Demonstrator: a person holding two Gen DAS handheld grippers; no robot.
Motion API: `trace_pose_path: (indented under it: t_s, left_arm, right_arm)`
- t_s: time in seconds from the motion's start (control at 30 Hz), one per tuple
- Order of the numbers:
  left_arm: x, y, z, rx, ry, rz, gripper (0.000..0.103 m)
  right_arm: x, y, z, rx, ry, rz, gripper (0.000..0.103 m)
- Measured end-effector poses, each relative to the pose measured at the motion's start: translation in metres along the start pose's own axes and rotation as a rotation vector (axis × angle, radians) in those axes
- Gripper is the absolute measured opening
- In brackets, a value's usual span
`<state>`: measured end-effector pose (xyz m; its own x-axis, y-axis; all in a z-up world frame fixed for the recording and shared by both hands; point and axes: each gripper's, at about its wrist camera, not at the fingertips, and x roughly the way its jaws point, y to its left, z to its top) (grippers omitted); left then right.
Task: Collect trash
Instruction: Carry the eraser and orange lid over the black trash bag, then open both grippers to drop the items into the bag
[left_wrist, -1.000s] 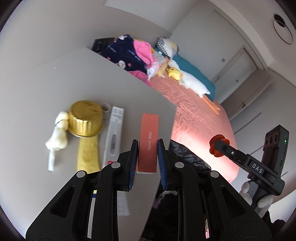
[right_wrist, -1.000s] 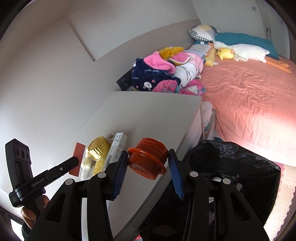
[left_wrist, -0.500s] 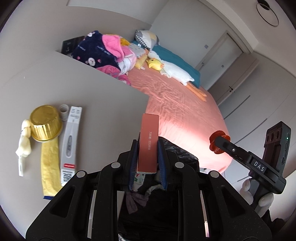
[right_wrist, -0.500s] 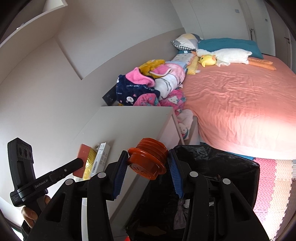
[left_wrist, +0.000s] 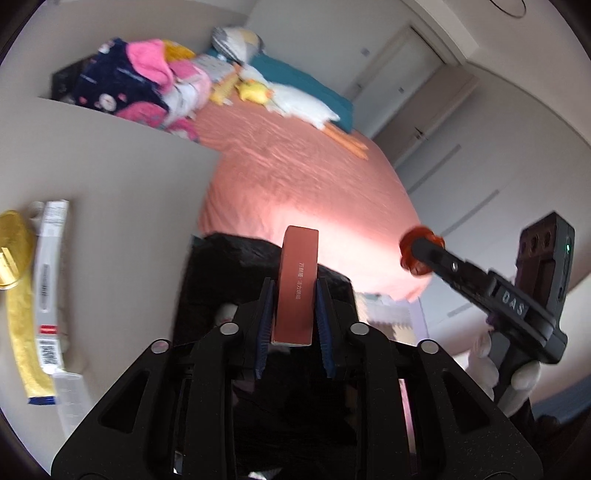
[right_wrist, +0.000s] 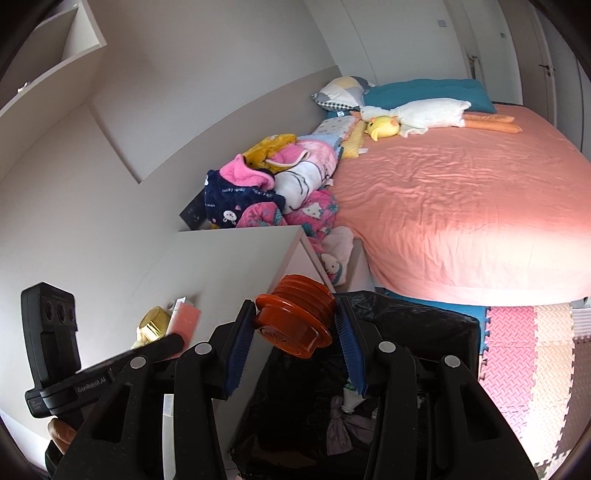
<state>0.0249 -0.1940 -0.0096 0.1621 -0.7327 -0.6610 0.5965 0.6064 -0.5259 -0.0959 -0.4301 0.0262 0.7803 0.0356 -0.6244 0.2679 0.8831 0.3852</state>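
Observation:
A flat red box (left_wrist: 298, 273) stands between the pads of my left gripper (left_wrist: 294, 286), above the mouth of the black trash bag (left_wrist: 221, 266). The jaws are opening, and thin gaps show beside the box's lower end. In the right wrist view this gripper (right_wrist: 173, 341) reaches in from the left with the red box (right_wrist: 186, 319). My right gripper (right_wrist: 293, 306) is shut on a round orange ribbed lid (right_wrist: 295, 321) over the trash bag (right_wrist: 424, 332). It also shows at the right of the left wrist view, with the orange lid (left_wrist: 419, 251).
The white desk (left_wrist: 122, 192) on the left carries a gold cup (left_wrist: 13, 251), a long white carton (left_wrist: 48, 266) and a yellow wrapper (left_wrist: 22, 343). Behind lie a pink bed (right_wrist: 461, 203) and a clothes pile (right_wrist: 266, 192). Foam mats (right_wrist: 535, 350) cover the floor.
Both grippers have swung right, from over the desk to over the black bag. The left pads have eased off the red box. The right grip on the lid is the same.

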Motion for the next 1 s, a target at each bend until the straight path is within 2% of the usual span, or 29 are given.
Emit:
trace_pose_path:
  t_s: [0.03, 0.07, 0.1, 0.13, 0.23, 0.47, 1.0]
  left_arm:
    - [0.006, -0.003, -0.001, 0.006, 0.022, 0.007, 0.082]
    - [0.009, -0.006, -0.002, 0.014, 0.019, 0.029, 0.098]
    - [0.010, -0.009, -0.004, 0.028, 0.001, 0.050, 0.096]
    - [0.013, -0.012, -0.005, 0.045, -0.002, 0.073, 0.096]
    - [0.019, -0.016, -0.004, 0.075, 0.007, 0.120, 0.096]
    - [0.018, -0.014, -0.003, 0.075, 0.009, 0.139, 0.096]
    - [-0.001, 0.010, -0.010, 0.000, -0.015, 0.216, 0.096]
  right_arm:
    - [-0.003, -0.003, 0.001, 0.011, -0.015, -0.016, 0.049]
    - [-0.010, -0.007, 0.001, 0.027, -0.048, -0.045, 0.061]
    - [-0.015, -0.010, 0.002, 0.035, -0.075, -0.065, 0.072]
    - [-0.019, -0.012, 0.002, 0.038, -0.101, -0.084, 0.075]
    - [-0.024, -0.016, 0.004, 0.032, -0.115, -0.103, 0.075]
    - [-0.021, -0.021, 0.006, 0.029, -0.100, -0.088, 0.075]
    - [0.007, 0.010, 0.005, -0.025, -0.027, -0.014, 0.075]
